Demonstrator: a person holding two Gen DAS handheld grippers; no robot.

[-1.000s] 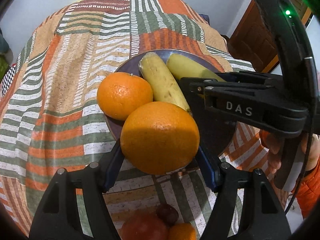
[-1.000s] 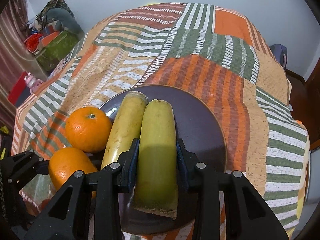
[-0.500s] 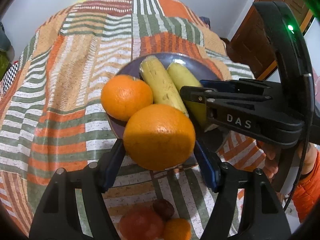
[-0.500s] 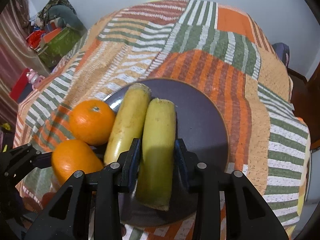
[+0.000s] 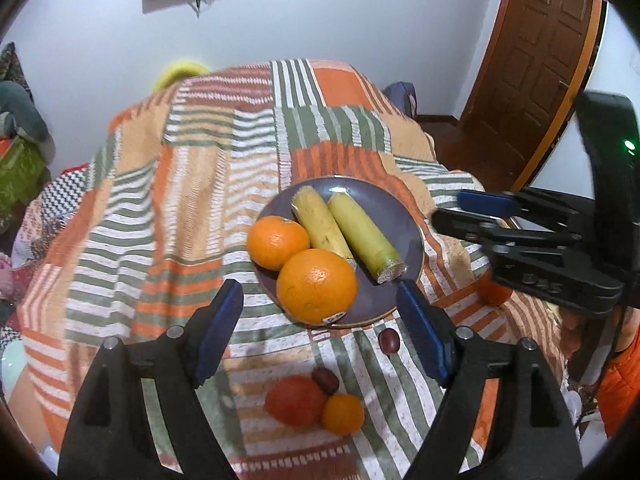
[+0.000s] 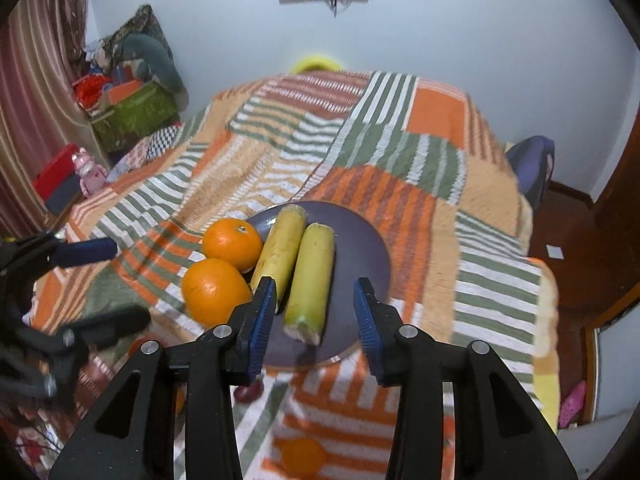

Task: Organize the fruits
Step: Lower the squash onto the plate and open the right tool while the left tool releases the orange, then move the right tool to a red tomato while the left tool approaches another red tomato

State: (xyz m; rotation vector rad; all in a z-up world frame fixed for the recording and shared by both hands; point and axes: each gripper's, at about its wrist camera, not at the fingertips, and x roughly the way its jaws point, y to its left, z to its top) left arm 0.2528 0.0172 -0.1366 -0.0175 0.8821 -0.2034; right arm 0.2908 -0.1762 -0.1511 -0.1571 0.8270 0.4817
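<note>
**Purple plate holds four fruits, both grippers let go**

Purple plate [image 5: 404,216] sat on the striped cloth [image 5: 192,184], carrying two oranges [image 5: 316,286] and two bananas [image 5: 364,234]. The left gripper [image 5: 320,326] and right gripper [image 6: 315,312] had just been opening; both stood empty, pads clear of the fruit. Loose fruit [image 5: 296,400] lay just beside the plate's near rim. A good next grasp would likely centre on one loose piece, squeezing gently.

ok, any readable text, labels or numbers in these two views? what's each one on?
None legible.
Raised lettering on the side of the right hand-held gripper, left wrist view: too blurred to read.
Sticker on the near orange, at its lower edge: too small to read.
Right wrist view: no text visible.
</note>
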